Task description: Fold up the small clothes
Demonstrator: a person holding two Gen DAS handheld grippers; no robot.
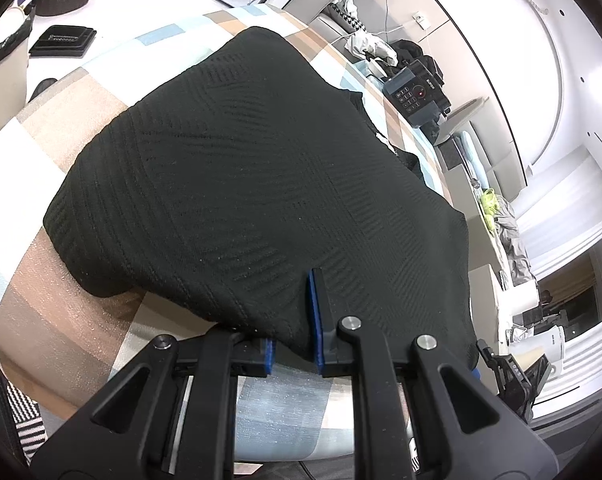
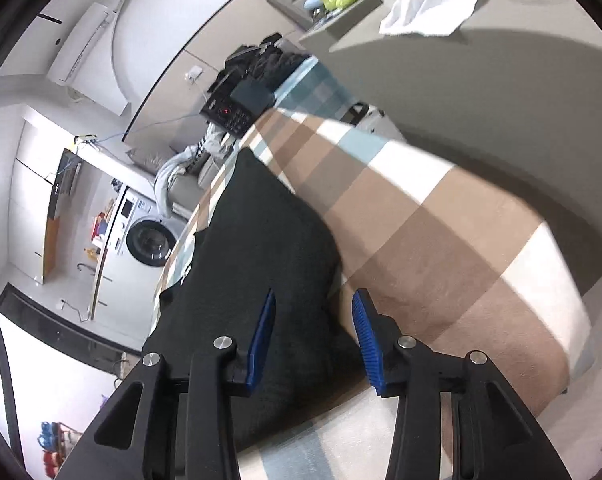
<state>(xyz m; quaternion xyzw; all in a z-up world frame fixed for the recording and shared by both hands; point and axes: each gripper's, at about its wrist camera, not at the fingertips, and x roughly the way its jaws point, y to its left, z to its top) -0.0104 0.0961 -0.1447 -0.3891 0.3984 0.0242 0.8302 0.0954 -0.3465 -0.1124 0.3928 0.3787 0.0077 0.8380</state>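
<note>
black knit garment (image 1: 237, 176) lies spread on a table under a checked cloth (image 1: 61, 288) of tan, pale blue and white. left gripper (image 1: 293, 340) is clenched on the garment's near hem, fabric pinched between its blue pads (image 1: 315, 320). right gripper (image 2: 313, 340) is released, jaws spread wide, hovering over the garment's edge (image 2: 261, 248) with nothing between its fingers. beyond the table stand a washing machine (image 2: 149, 240) and a black keypad device (image 1: 415, 92).

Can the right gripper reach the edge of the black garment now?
Probably yes: the right gripper is open, the black garment lies between and beneath its fingers, and nothing blocks it.
</note>
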